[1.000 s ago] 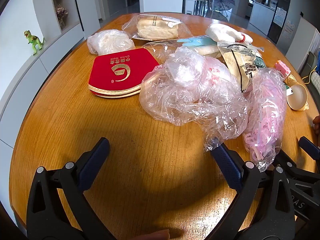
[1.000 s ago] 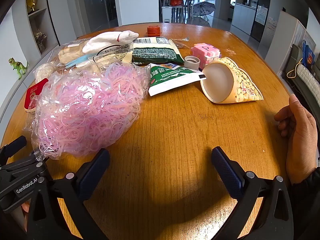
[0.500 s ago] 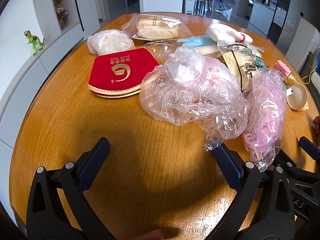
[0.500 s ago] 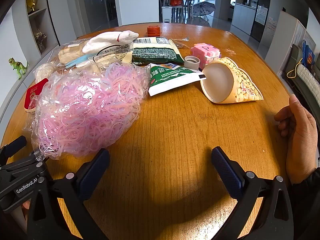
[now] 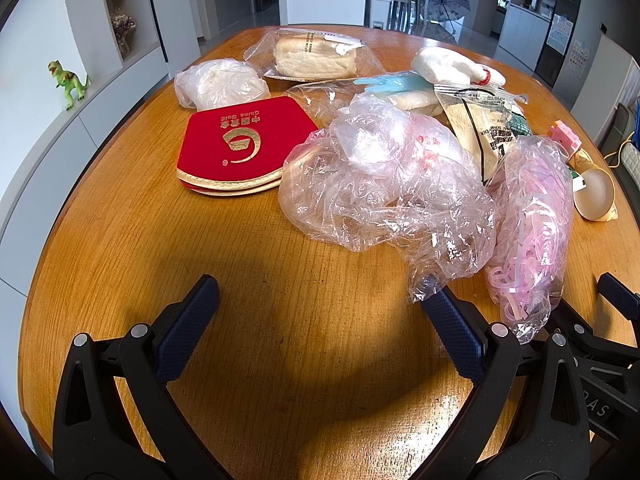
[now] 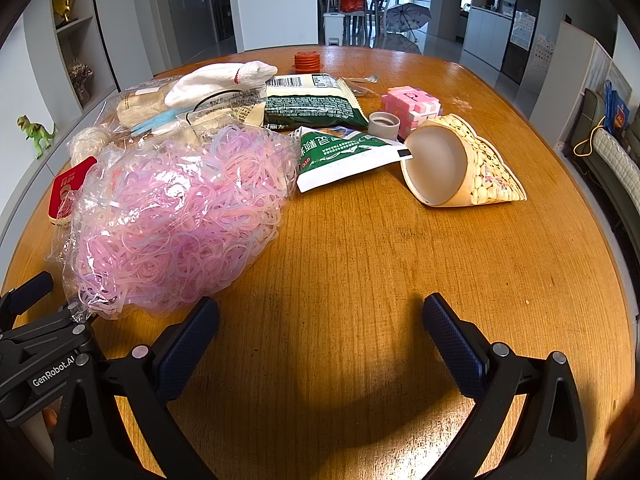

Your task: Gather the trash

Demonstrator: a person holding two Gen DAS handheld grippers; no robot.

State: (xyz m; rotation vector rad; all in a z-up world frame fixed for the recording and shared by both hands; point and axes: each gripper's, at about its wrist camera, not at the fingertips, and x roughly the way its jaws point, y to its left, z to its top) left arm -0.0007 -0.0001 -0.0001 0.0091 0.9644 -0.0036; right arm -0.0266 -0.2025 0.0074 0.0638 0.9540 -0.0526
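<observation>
Trash lies across a round wooden table (image 5: pixel 120 240). A crumpled clear plastic bag (image 5: pixel 384 184) sits just ahead of my open, empty left gripper (image 5: pixel 320 312); its lower corner hangs by the right fingertip (image 5: pixel 436 304). A bag of pink plastic strips (image 5: pixel 532 220) lies to its right and also shows in the right wrist view (image 6: pixel 176 216). My right gripper (image 6: pixel 320 328) is open and empty over bare wood. Ahead of it lie a green-and-white packet (image 6: pixel 344 156), a dark green snack bag (image 6: pixel 312 104) and a tipped paper cup (image 6: pixel 452 164).
A red fabric pouch (image 5: pixel 236 144), a white knotted bag (image 5: pixel 220 84), a bagged bread (image 5: pixel 316 56) and a white cloth (image 5: pixel 452 68) lie further back. A pink cube (image 6: pixel 412 104), grey cap (image 6: pixel 384 124) and orange lid (image 6: pixel 308 60) sit beyond the cup. A toy dinosaur (image 5: pixel 68 80) stands on the left ledge.
The hand that rested on the table at the right of the right wrist view is gone. Neither gripper has moved and nothing on the table has shifted.
</observation>
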